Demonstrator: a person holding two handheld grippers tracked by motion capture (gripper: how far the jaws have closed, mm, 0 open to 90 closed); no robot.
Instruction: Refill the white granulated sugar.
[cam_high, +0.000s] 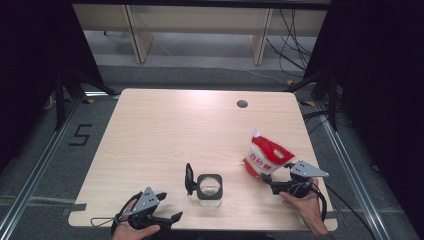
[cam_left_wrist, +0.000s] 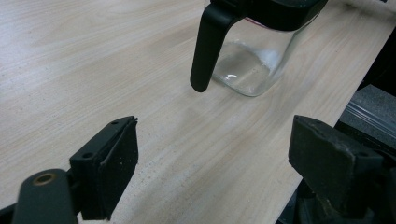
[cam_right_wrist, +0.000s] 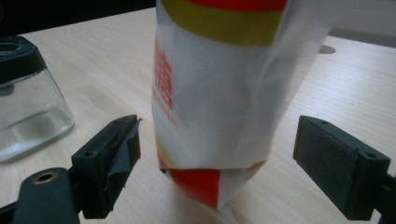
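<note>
Right tool (cam_high: 281, 184) spread wide, straddling the red-and-white pouch (cam_high: 264, 155) without touching, pouch at 11 o'clock from it. Left tool (cam_high: 165, 216) released too, glass jar (cam_high: 209, 188) at 1 o'clock on the counter (cam_high: 165, 130)

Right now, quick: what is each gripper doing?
Left gripper: open, holding nothing, aimed at the glass jar.
Right gripper: open, jaws either side of the red and white pouch, not clamped.

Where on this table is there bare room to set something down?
The far half of the table is bare, from the glass jar and the red and white pouch back to the small round hole. The left side beyond the left claw is bare too. It is crowded along the near edge, where the jar, the pouch and the right claw sit.
</note>
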